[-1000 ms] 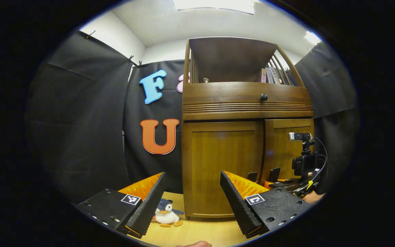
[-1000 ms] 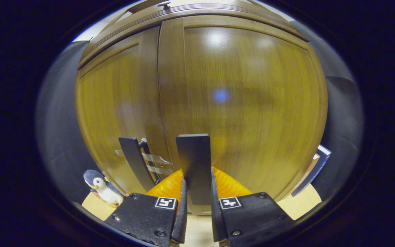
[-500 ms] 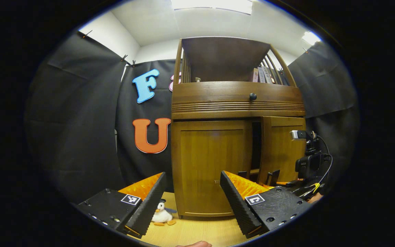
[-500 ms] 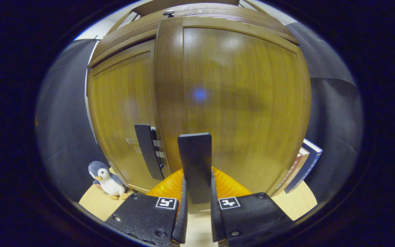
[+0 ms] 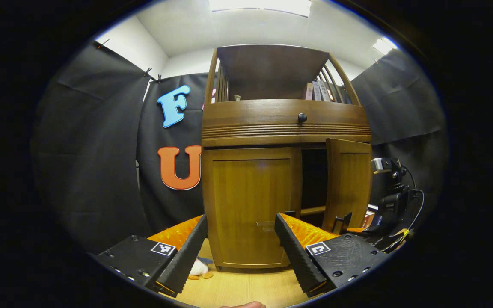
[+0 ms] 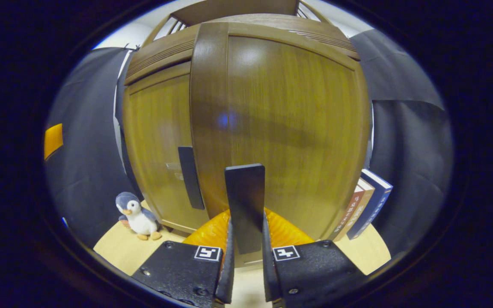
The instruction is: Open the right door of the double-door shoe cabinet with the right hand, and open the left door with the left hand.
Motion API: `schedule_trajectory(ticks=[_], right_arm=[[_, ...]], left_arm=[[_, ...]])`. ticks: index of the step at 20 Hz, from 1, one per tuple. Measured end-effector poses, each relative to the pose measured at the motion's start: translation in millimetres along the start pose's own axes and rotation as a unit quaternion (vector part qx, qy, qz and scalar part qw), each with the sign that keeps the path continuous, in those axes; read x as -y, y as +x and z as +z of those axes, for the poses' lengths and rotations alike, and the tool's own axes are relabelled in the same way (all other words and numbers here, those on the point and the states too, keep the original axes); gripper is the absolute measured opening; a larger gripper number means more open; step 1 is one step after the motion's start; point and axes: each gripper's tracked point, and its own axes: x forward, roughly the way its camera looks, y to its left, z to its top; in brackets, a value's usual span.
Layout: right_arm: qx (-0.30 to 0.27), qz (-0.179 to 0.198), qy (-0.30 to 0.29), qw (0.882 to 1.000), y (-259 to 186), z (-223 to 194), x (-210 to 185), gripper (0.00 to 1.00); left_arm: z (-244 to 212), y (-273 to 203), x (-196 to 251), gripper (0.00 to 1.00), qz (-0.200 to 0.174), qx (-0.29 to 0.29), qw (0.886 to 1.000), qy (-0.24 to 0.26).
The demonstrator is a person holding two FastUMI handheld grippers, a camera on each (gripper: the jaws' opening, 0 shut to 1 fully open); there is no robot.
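left gripper (image 5: 240, 250) | black housings, square markers (screws too) | orange ribbing

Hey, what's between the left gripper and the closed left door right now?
Nothing: in the left gripper view the open left gripper faces the left door across bare wooden floor.

2 doors (image 5: 250, 205), 1 penguin (image 6: 137, 216), 3 books (image 6: 364, 209)

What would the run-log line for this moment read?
right gripper: shut on right door handle | right door: partly open | left gripper: open, off left door | left door: closed
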Motion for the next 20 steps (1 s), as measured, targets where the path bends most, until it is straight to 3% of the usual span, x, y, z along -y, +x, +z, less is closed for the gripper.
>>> schedule_trajectory(ticks=[20], right_arm=[[-0.003, -0.007, -0.001, 1.000, -72, -22, 52, 0.27]], left_arm=[[-17, 21, 75, 0.95, -0.075, -0.025, 0.997, -0.014]])
